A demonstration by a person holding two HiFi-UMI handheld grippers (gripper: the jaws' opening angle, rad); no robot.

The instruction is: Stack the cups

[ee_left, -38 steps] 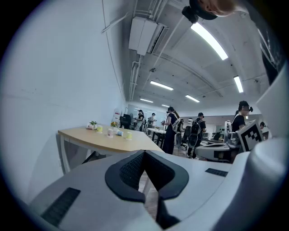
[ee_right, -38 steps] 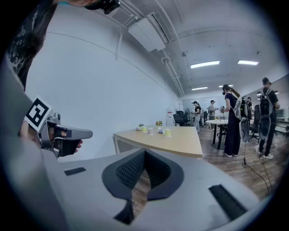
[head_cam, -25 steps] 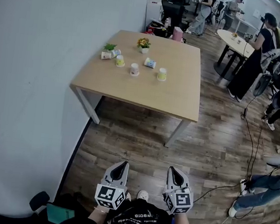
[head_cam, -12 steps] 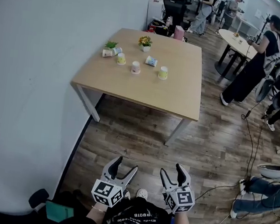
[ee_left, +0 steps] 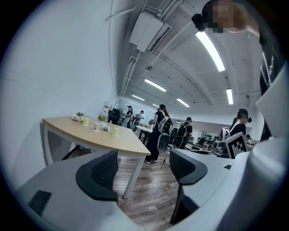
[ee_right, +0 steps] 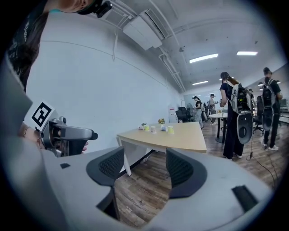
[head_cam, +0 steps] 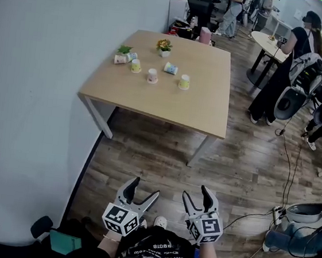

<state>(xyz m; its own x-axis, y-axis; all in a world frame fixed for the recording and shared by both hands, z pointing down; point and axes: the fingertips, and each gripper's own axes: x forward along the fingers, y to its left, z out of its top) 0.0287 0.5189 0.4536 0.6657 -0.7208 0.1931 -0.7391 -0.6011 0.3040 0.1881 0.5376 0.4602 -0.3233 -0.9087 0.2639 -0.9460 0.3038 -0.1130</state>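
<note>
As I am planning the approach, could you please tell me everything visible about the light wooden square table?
The light wooden square table has a smooth, pale top on slim, light-coloured legs. It stands level on the wood-plank floor, its left edge close along the white wall. Small cups, some tipped over, and two little potted plants sit near its far side.

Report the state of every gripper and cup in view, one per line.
Left gripper, open, jaws just opened, nothing between them.
Right gripper, open, jaws just opened, nothing between them.
Small yellow cup, standing alone on the light wooden table.
Small pink cup, standing alone.
Second yellow cup, standing alone.
Small blue cup, lying on its side.
Whitish cup beside the green plant, lying on its side.
</note>
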